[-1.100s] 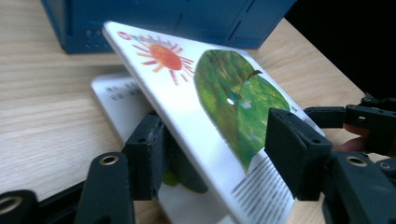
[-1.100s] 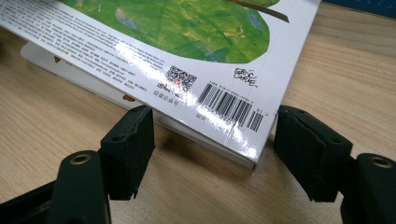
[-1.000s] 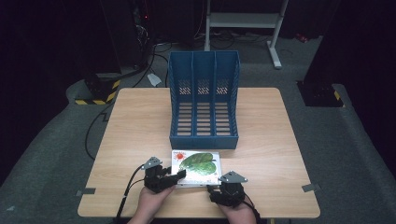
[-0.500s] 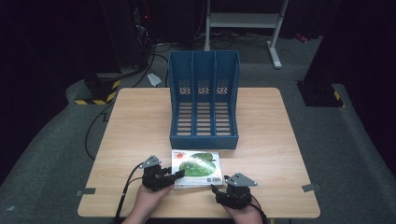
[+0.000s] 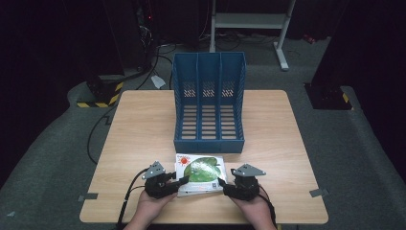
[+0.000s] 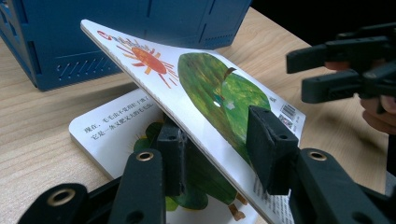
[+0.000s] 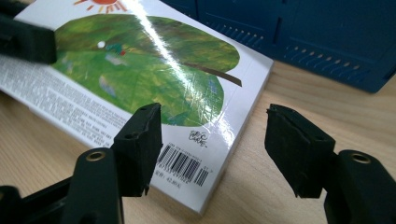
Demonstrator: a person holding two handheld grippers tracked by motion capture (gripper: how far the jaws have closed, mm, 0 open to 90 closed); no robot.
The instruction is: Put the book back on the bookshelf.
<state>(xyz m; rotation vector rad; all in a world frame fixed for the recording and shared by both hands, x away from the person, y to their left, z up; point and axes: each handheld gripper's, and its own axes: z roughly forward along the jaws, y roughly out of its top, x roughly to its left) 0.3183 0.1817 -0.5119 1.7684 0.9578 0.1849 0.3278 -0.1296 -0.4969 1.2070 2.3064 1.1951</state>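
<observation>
Plainly the pickup step: on the pale wood-grain desk [image 5: 143, 124], before the blue slatted plastic file rack [image 5: 208, 103], lies a glossy board book [image 5: 200, 168]. Left tongs [image 6: 212, 149] have just been closing and now pinch its stiff lifted cover; right tongs [image 7: 212, 140] stand wide by the barcode corner, probably gripping nothing. Next, they must clamp that edge

The book [image 5: 199, 172] lay on the tabletop [image 5: 134, 129] just before the file rack [image 5: 208, 103], between the two grippers.
</observation>
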